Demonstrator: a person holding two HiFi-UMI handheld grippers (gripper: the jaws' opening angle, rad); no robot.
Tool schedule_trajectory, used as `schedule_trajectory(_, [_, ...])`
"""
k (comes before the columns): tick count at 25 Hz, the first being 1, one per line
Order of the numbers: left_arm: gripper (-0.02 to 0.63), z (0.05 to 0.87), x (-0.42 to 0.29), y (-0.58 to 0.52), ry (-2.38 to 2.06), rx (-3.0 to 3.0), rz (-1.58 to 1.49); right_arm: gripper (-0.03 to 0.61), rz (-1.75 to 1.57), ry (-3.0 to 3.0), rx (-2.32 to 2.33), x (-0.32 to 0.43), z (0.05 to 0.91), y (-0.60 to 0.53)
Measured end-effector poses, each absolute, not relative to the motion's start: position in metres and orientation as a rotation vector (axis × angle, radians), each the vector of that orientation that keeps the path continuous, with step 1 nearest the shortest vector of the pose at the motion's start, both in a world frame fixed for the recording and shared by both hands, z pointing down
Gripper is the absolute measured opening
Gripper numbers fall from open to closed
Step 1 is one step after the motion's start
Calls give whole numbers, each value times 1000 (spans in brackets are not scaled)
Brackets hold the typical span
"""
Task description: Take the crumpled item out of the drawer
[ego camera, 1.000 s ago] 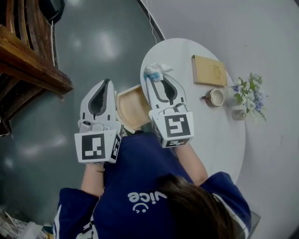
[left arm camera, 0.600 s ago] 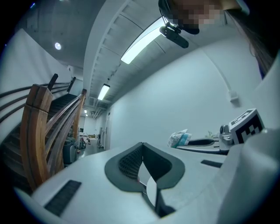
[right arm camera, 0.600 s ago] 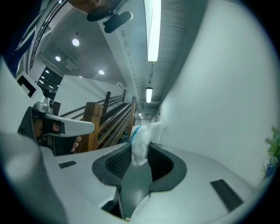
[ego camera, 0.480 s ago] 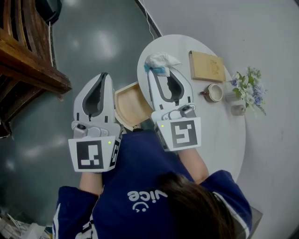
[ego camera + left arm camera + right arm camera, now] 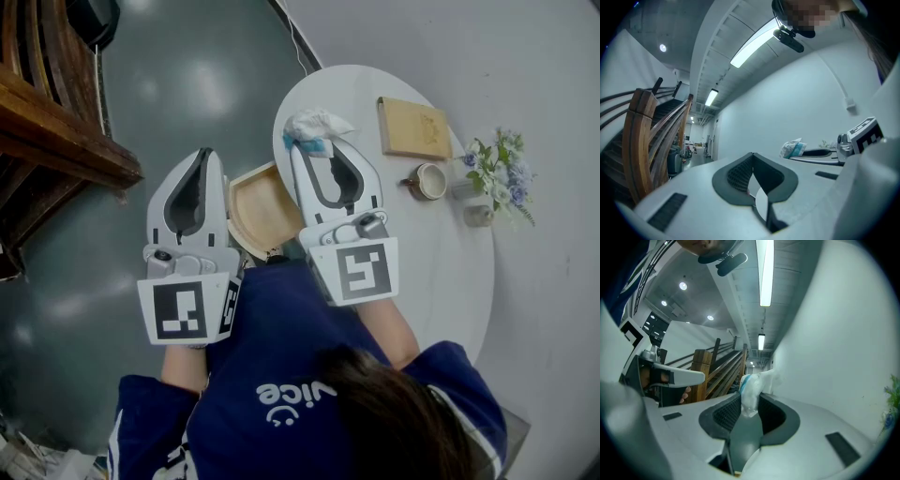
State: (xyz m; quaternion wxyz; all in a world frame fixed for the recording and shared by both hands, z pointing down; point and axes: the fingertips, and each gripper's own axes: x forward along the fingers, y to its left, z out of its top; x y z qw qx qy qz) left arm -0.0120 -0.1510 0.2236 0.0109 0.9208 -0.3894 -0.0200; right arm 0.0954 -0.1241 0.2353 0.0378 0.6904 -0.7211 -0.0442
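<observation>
The crumpled item (image 5: pixel 315 126), a white wad with a blue streak, is pinched at the tips of my right gripper (image 5: pixel 307 144), above the left part of the round white table (image 5: pixel 450 272). In the right gripper view the crumpled item (image 5: pixel 751 389) sits between the two dark pads of the right gripper (image 5: pixel 749 398). The light wooden drawer (image 5: pixel 262 212) stands pulled out from the table's left edge, and its inside looks bare. My left gripper (image 5: pixel 204 156) hangs left of the drawer over the floor, its jaws shut on nothing. In the left gripper view the left gripper (image 5: pixel 752 155) shows closed tips, with the wad (image 5: pixel 792 149) off to the right.
On the table lie a flat wooden box (image 5: pixel 413 127), a small cup (image 5: pixel 431 181) and a little pot of flowers (image 5: pixel 497 176). A wooden staircase (image 5: pixel 56 141) rises at the left over the grey floor. The person's body fills the lower middle of the head view.
The right gripper has carried the crumpled item a little farther out over the table. The left gripper has drawn back slightly and stays shut.
</observation>
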Motion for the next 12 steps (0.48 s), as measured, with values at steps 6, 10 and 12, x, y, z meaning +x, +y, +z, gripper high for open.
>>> schedule_trajectory(6, [5,224,-11,-150,-1198,2882,-51,121,-115,-2205,2130,96,238,-123])
schedule_trajectory(10, [5,226,-11,-150,-1199,2882,-50,121,-101,-2212,2123,96,241,-123])
schedule_trajectory(12, [5,227,-11,-150,-1198,2880,-47,121,-63,-2228,2122,96,244,-123])
